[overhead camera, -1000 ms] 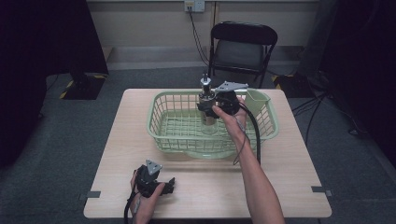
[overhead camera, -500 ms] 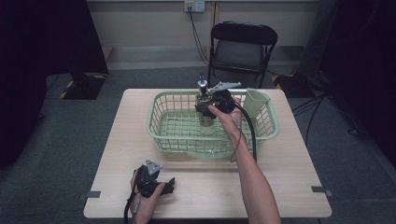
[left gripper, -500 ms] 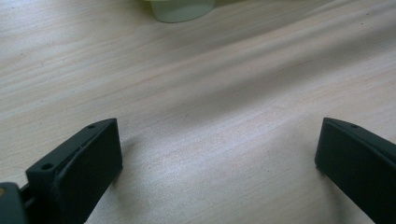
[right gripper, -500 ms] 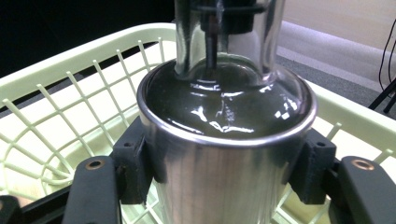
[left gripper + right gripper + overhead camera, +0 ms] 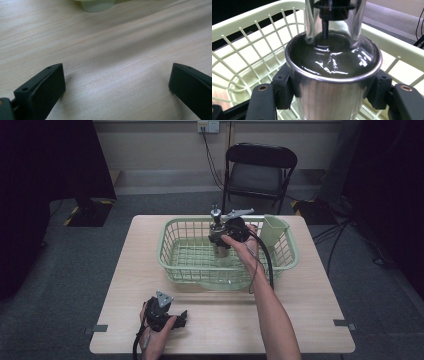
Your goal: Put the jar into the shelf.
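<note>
The metal cup (image 5: pixel 332 82) sits clamped between the jaws of the right gripper (image 5: pixel 222 236), which hold it by its sides above the inside of the green basket (image 5: pixel 172 240). A clear glass tube (image 5: pixel 334 20) with a dark rod stands up out of the cup's dark, shiny top. The basket rests on the far half of the wooden desk (image 5: pixel 310 305), with a small green tub (image 5: pixel 274 229) at its right end. Near the desk's front edge, the left hand (image 5: pixel 155 340) rests the left gripper (image 5: pixel 181 318) on the wood, its jaws wide apart and empty. A black folding chair (image 5: pixel 257 170) stands beyond the desk.
</note>
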Action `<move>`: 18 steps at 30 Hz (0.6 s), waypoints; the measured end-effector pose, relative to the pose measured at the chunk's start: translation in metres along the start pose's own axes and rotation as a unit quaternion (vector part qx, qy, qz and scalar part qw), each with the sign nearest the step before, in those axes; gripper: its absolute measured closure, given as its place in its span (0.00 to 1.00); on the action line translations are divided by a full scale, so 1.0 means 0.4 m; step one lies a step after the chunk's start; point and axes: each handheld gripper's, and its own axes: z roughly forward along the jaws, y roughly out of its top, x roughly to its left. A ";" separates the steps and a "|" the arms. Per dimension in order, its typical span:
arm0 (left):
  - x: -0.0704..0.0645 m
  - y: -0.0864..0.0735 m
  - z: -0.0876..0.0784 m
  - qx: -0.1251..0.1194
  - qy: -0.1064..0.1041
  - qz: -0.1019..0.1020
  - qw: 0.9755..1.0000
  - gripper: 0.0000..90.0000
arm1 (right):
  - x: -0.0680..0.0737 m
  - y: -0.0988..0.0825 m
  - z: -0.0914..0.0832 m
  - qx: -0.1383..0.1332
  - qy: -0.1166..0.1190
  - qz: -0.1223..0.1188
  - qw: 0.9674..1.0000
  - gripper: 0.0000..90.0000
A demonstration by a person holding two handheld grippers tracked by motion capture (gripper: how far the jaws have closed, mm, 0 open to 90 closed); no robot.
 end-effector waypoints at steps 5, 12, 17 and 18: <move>0.000 0.000 0.000 0.000 0.000 0.000 1.000 0.00 | -0.001 -0.003 0.001 -0.002 0.001 0.002 1.000 0.39; 0.000 0.000 0.000 0.000 0.000 0.000 1.000 0.00 | -0.018 -0.016 -0.022 0.006 0.019 -0.004 1.000 0.39; 0.000 0.000 0.000 0.000 0.000 0.000 1.000 0.00 | -0.026 -0.026 -0.039 0.015 0.032 -0.008 0.999 0.39; 0.000 0.000 0.000 0.000 0.000 0.000 1.000 0.00 | -0.025 -0.026 -0.041 0.018 0.033 -0.012 0.999 0.39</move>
